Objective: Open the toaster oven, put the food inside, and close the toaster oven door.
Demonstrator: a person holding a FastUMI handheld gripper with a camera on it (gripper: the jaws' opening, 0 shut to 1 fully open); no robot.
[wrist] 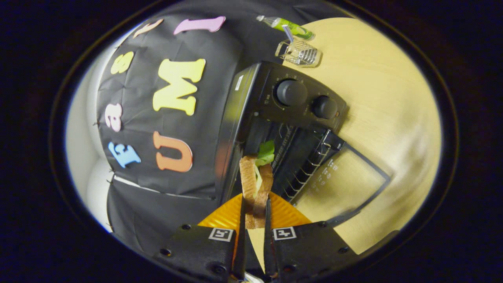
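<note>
The gripper (pixel 255 208) is clenched on one sandwich (pixel 256 184): both fingers (pixel 241 236) press its bread slices from either side, and the sandwich stands on edge between them, reaching forward past the tips. Green lettuce (pixel 266 152) sticks out of its far end. That far end sits at the mouth of the oven (pixel 275 114), at the edge of the dark cavity, while the near end lies over an orange plate (pixel 224 215) just beside the oven. The oven door (pixel 338 181) is fully open, folded down flat onto the table (pixel 385 98), its glass pane showing the wood beneath. One wire rack (pixel 304 165) is visible inside the opening, beside the sandwich. The oven's control panel carries two knobs (pixel 291 92), side by side. Beyond the oven, near the table's far edge, stand one clear glass (pixel 298 53) and one green bottle (pixel 289 27), well apart from the gripper. Bare tabletop spreads on the door side of the oven. Black cloth hangs on the oven's other side.
</note>
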